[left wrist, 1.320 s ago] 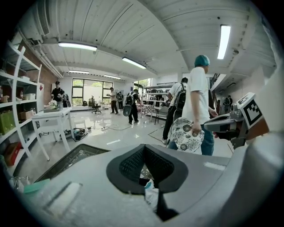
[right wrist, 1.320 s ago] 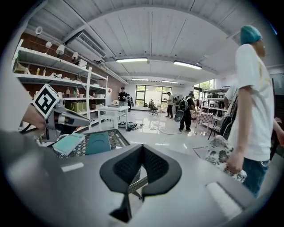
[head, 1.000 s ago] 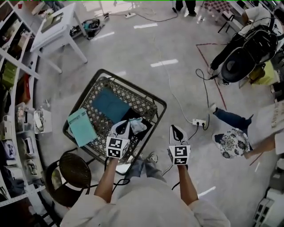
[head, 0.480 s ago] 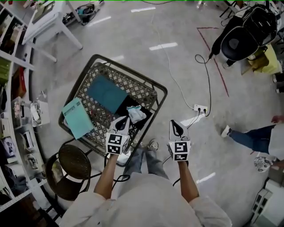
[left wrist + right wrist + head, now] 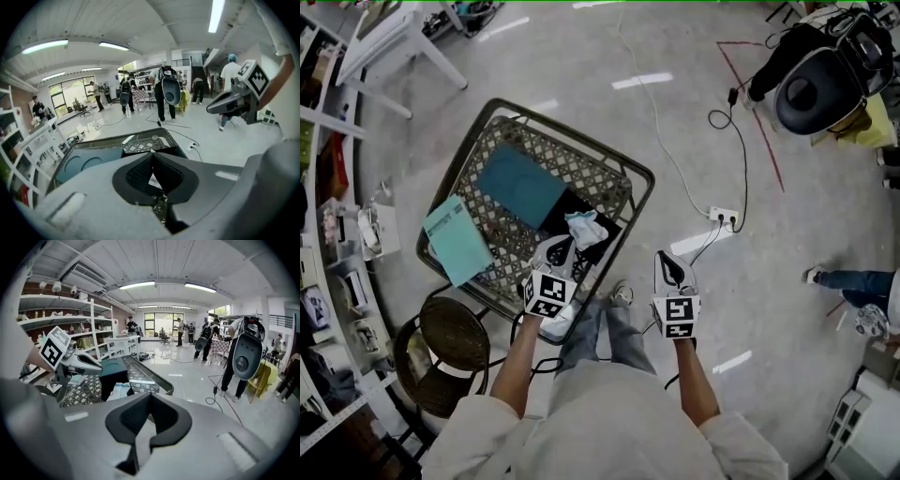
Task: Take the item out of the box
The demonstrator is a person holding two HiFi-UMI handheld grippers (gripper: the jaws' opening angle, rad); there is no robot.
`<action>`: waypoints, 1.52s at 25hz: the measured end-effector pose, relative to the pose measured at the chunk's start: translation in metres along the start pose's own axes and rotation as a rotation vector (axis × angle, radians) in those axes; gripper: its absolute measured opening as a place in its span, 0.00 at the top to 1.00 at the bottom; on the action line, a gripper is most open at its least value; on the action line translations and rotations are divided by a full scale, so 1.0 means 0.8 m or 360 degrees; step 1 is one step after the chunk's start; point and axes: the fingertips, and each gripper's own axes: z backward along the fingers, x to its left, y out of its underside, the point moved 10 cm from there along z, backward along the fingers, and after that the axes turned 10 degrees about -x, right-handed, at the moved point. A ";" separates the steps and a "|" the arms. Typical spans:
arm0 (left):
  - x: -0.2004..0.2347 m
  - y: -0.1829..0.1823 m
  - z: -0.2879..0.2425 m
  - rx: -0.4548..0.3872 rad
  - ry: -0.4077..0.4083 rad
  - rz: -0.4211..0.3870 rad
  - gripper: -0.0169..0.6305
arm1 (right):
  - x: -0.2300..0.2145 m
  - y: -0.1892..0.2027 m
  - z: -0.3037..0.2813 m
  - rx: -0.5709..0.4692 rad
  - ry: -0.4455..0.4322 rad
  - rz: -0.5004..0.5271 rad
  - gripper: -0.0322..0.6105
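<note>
A round dark stool (image 5: 455, 335) stands on the grey floor (image 5: 581, 56). Well to its right lies a white power strip (image 5: 724, 217), its black cable (image 5: 742, 173) running beside a red tape line (image 5: 760, 141). Shelves (image 5: 321, 234) line the left edge.

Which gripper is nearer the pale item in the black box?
Left. The left gripper hangs beside the pale item, at its lower left in the head view; the right gripper is off past the lattice table's rim, over the floor.

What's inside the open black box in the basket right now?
A crumpled pale blue-and-white item lies in the black box. Whatever is beneath it, and the box floor, is covered.
</note>
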 end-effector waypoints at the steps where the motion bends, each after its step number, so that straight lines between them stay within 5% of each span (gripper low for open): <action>1: -0.001 -0.001 -0.003 0.0014 0.0024 -0.0066 0.96 | 0.000 0.002 0.001 0.0006 -0.0001 -0.0001 0.95; 7: -0.005 -0.007 -0.018 0.0109 0.0145 -0.0438 0.96 | -0.005 0.005 0.001 0.0026 0.0011 -0.0001 0.95; 13: -0.012 -0.005 -0.030 0.0186 0.0239 -0.0658 0.96 | -0.004 0.010 0.004 0.0041 0.0007 -0.0008 0.95; 18: -0.010 0.004 -0.037 0.0232 0.0276 -0.0581 0.96 | -0.003 0.015 0.005 0.0047 0.0009 -0.0020 0.95; 20: -0.012 0.007 -0.040 0.0238 0.0301 -0.0517 0.80 | -0.004 0.016 0.005 0.0043 0.0010 -0.0024 0.95; 25: -0.013 0.012 -0.050 0.0271 0.0356 -0.0475 0.65 | -0.007 0.018 0.005 0.0056 0.0002 -0.0023 0.95; 38: -0.002 0.009 -0.093 0.0304 0.0377 -0.0383 0.61 | -0.008 0.024 0.006 0.0066 -0.0005 -0.0034 0.95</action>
